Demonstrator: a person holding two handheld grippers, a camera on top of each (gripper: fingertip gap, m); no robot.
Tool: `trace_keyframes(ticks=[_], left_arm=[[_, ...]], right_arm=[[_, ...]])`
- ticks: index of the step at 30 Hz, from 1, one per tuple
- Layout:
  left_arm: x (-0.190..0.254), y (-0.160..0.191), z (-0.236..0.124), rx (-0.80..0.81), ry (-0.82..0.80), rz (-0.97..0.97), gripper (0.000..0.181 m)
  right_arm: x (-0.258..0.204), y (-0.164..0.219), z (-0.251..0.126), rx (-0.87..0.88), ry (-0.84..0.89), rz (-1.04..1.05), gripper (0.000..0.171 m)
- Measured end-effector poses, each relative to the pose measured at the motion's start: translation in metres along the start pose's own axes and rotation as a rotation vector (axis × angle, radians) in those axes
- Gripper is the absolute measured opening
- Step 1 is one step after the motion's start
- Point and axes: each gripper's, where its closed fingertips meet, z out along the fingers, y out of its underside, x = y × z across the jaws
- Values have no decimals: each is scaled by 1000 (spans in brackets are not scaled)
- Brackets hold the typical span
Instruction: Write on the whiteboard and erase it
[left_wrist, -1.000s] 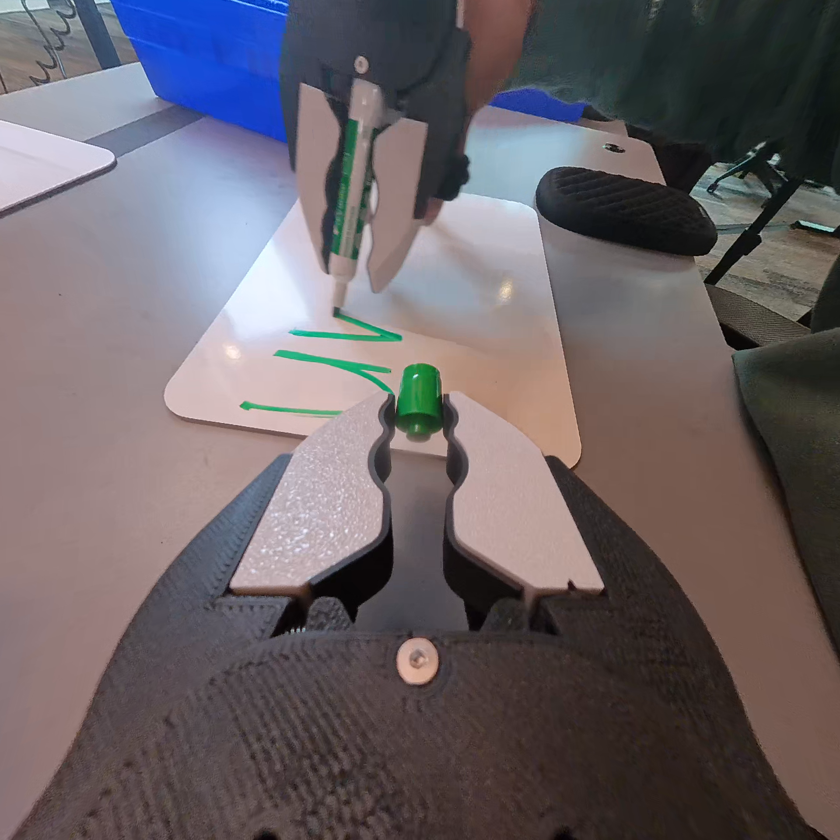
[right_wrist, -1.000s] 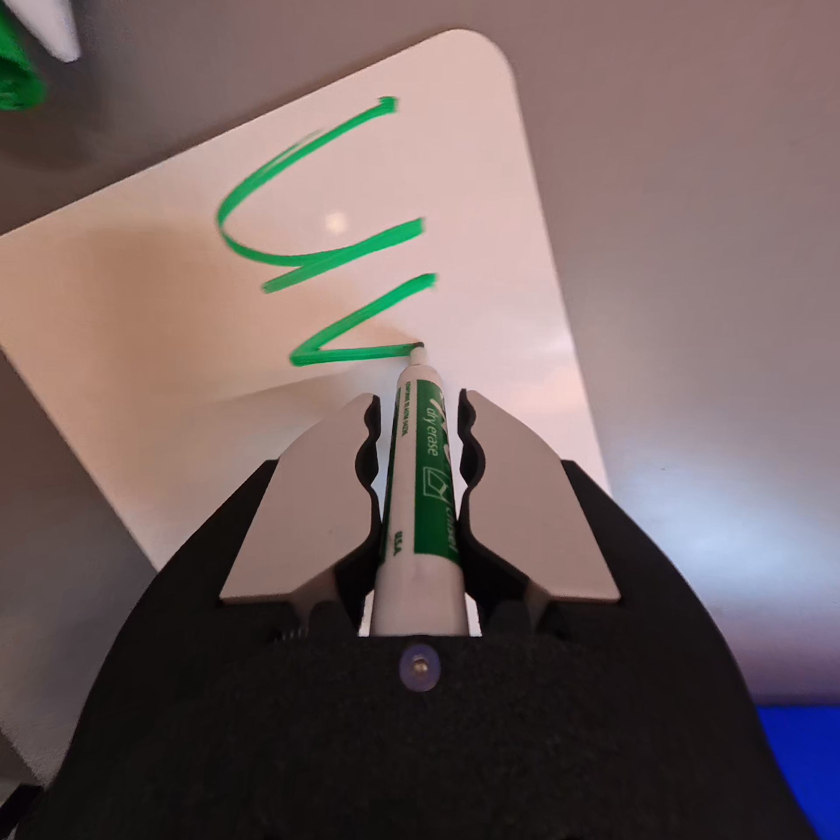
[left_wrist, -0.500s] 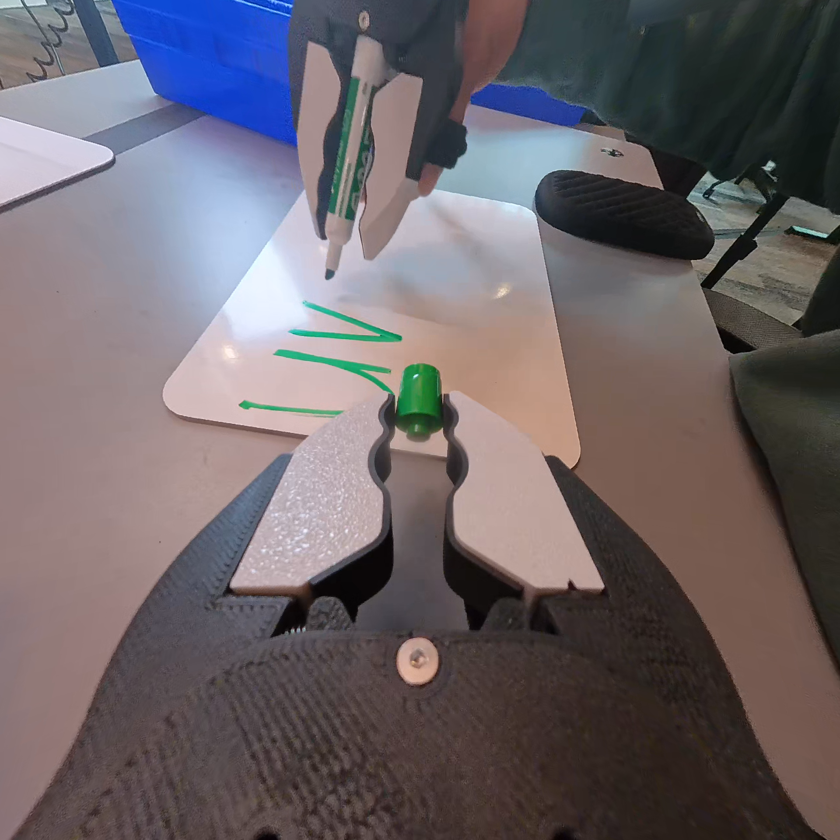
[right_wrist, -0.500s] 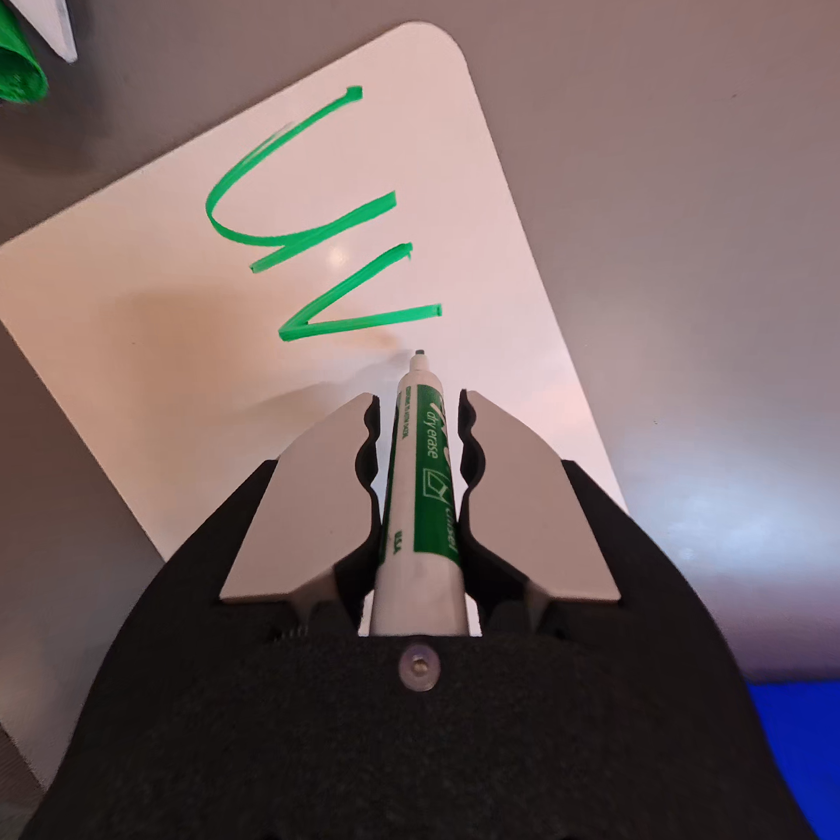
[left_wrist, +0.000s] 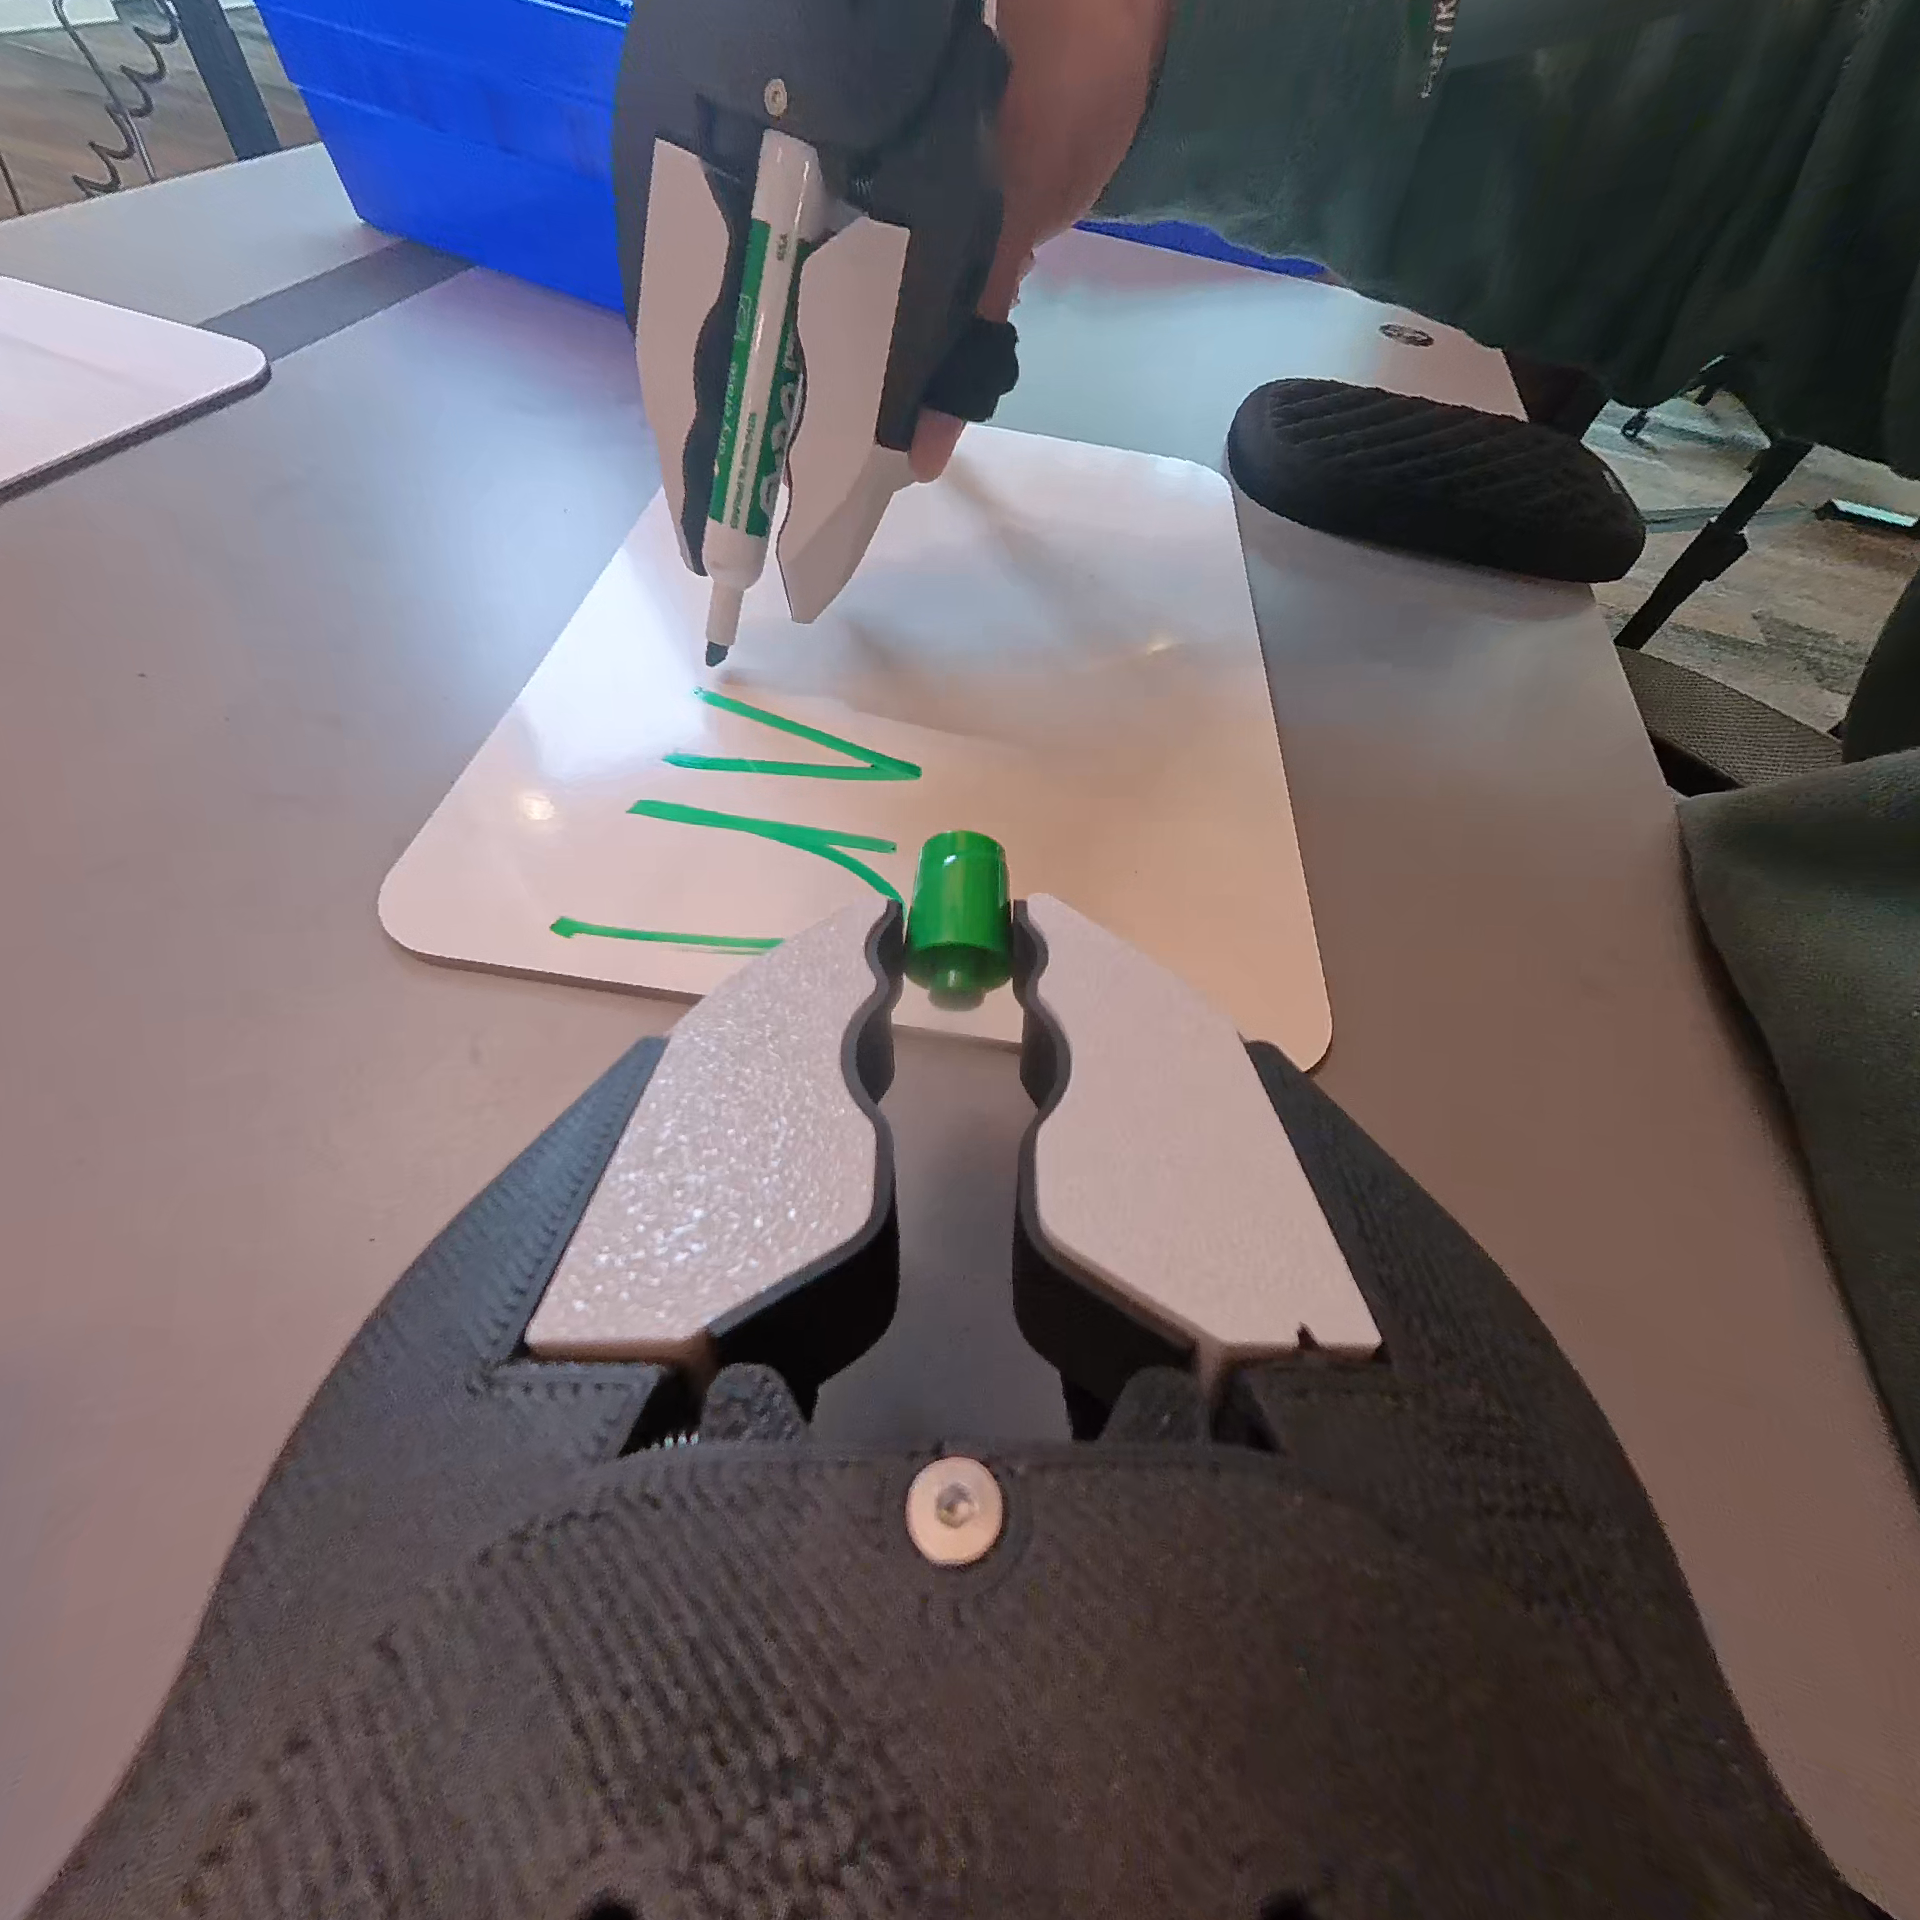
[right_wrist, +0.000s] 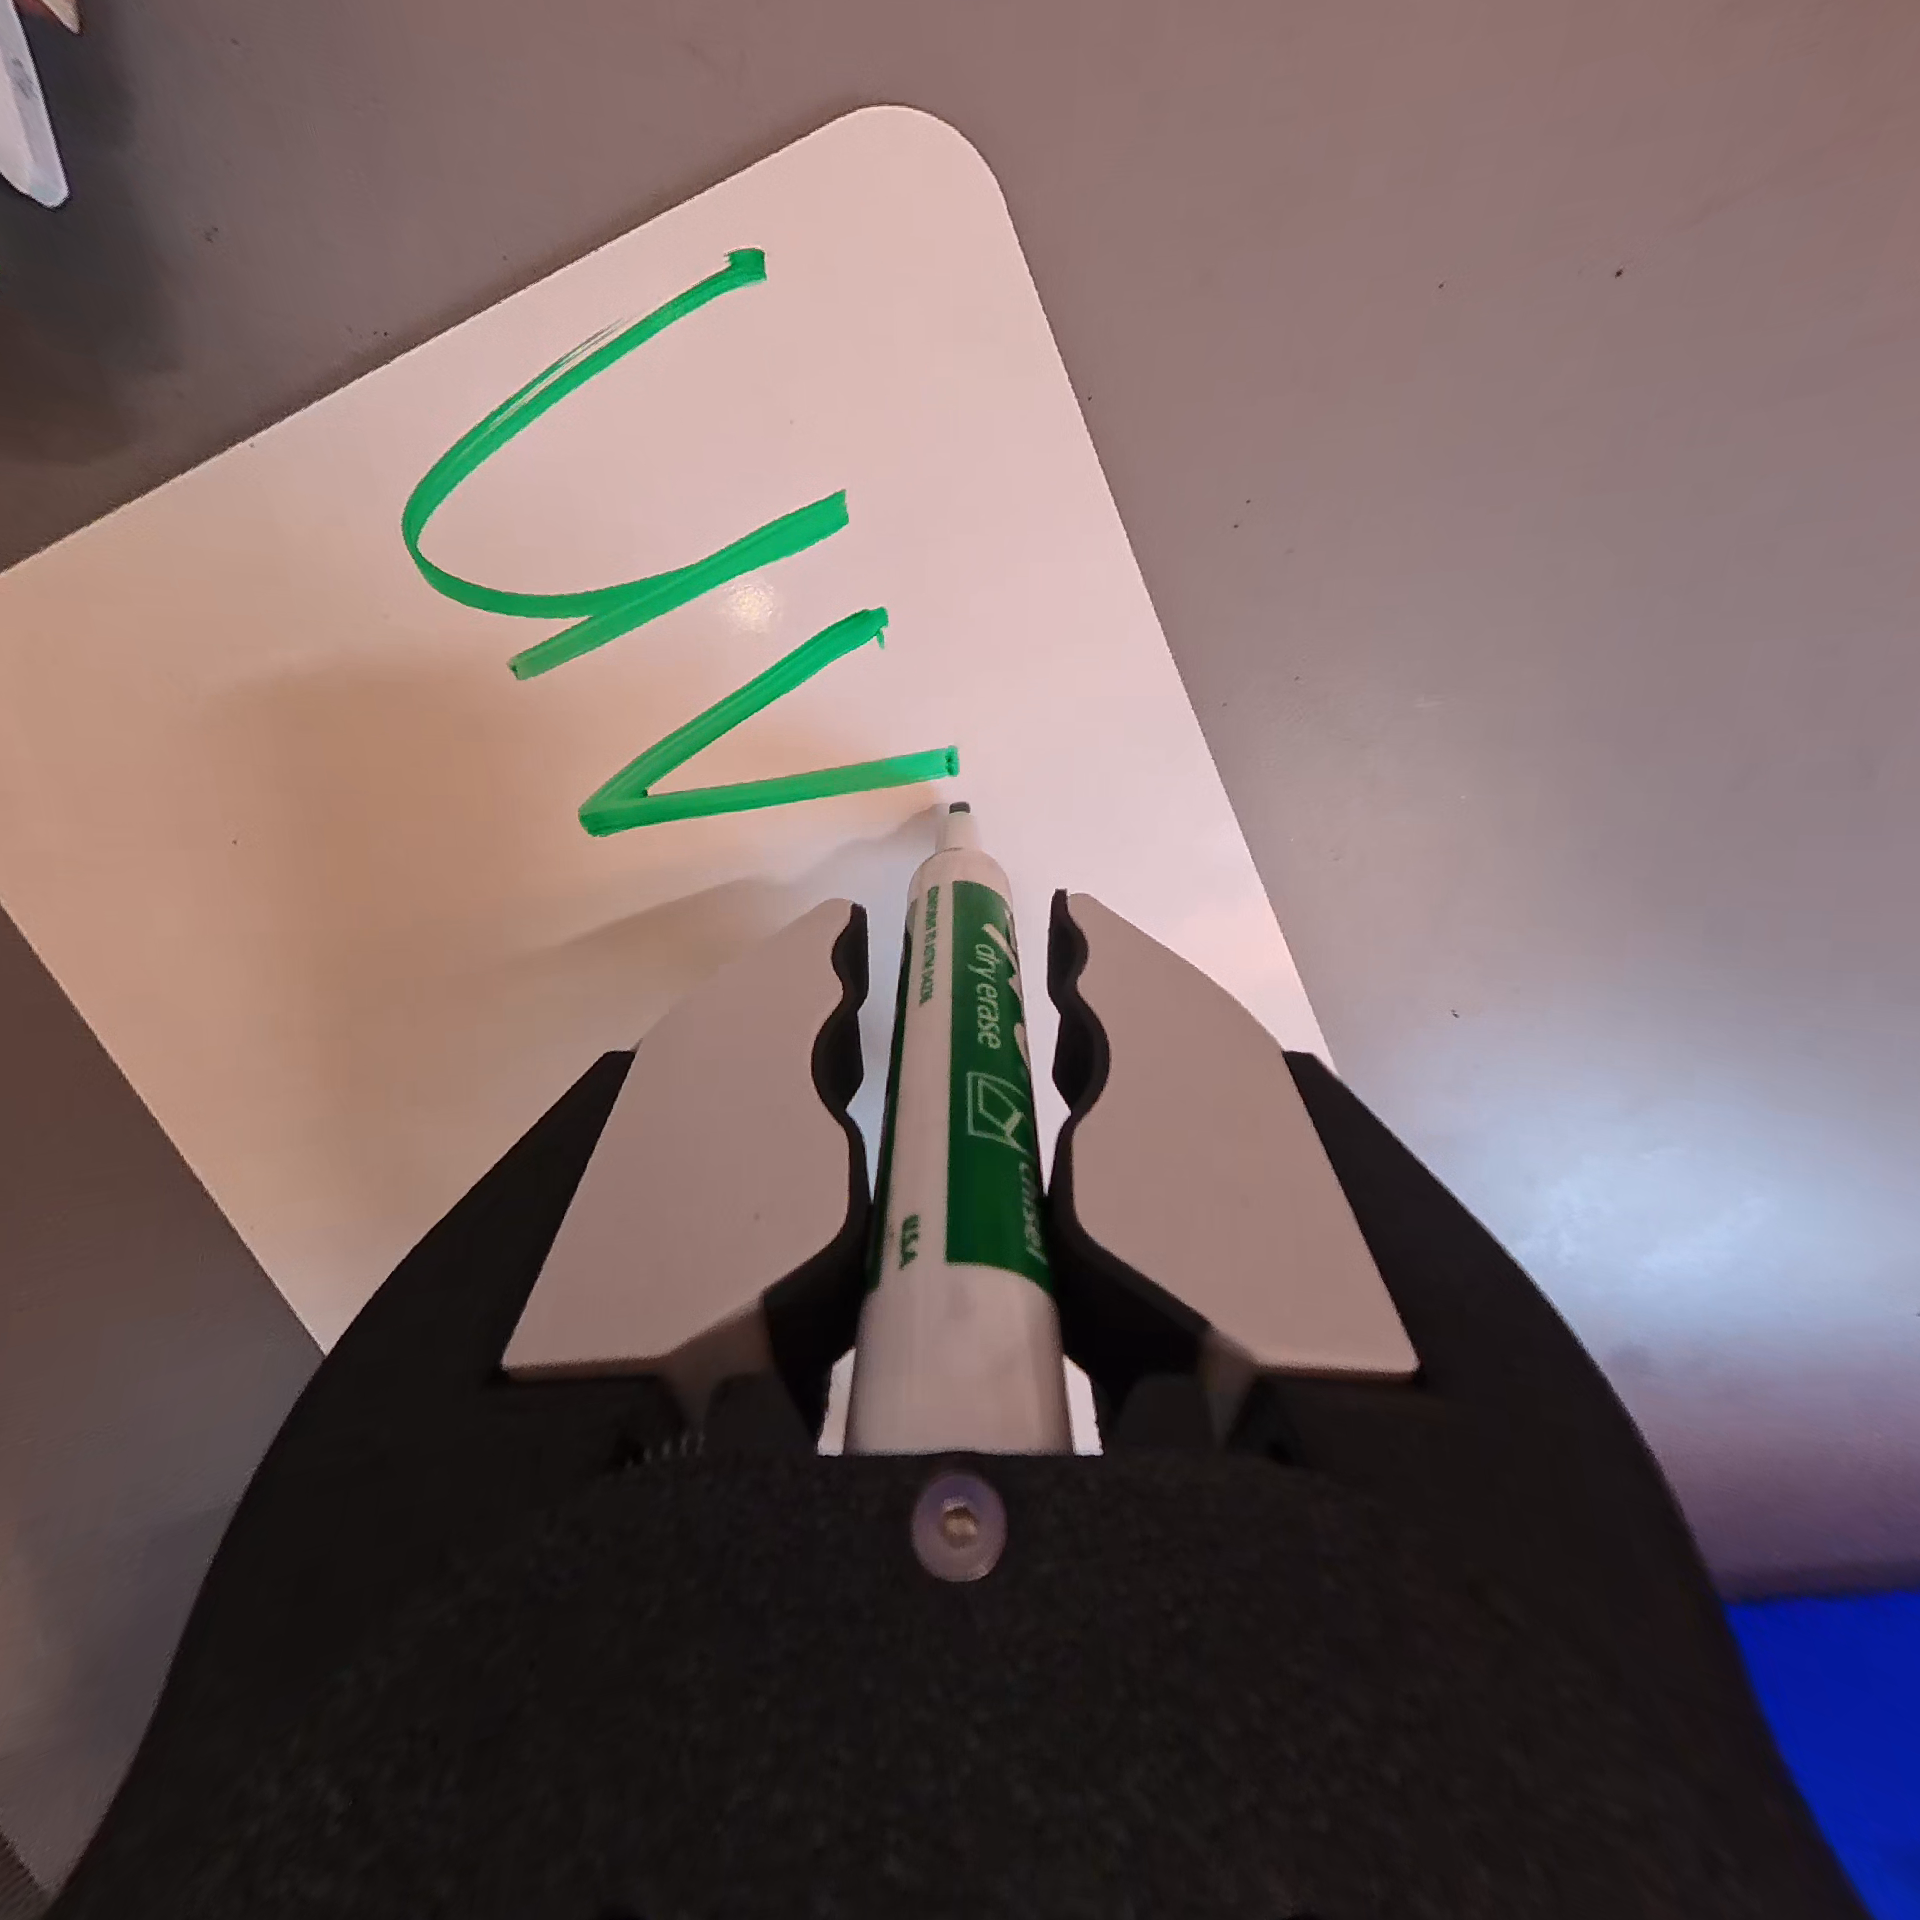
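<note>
Since a second ago the right gripper (left_wrist: 774, 582) has lifted the pen off its last stroke, so the tip now hangs just above the board instead of touching it.

Everything sits around the flat white rounded-corner whiteboard (left_wrist: 1091, 665), which lies on a grey tabletop (left_wrist: 260, 727). Beyond its far edge there's a blue plastic bin (left_wrist: 468, 135), and off its far right corner a black ribbed oval pad (left_wrist: 1434, 478) that could be the eraser, can't say for sure. Green zigzag strokes (right_wrist: 665, 582) cover the board's near-left part.

That right gripper is clamped on the white-and-green dry-erase marker (right_wrist: 961, 1101), held mid-barrel and pointing down over the board. The left gripper (left_wrist: 956, 966) rests at the board's near edge, pinching the small green plastic marker cap (left_wrist: 958, 899) right at its fingertips.

Handling-wise, I'd guess the marker is light, stiff and a bit slick, so mid-barrel in the finger grooves is the place to hold it. The board looks thin and could slide on the table under hard pressing.
</note>
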Motion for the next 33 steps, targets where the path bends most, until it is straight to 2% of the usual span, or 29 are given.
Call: trace_keyframes(ticks=[26,33], left_arm=[[-2,0,-1,2,-2,3,20],[-2,0,0,1,-3,6,20]], right_arm=[[3,0,5,-17,-6,7,34],[-16,11,0,-60,-29,-9,33]])
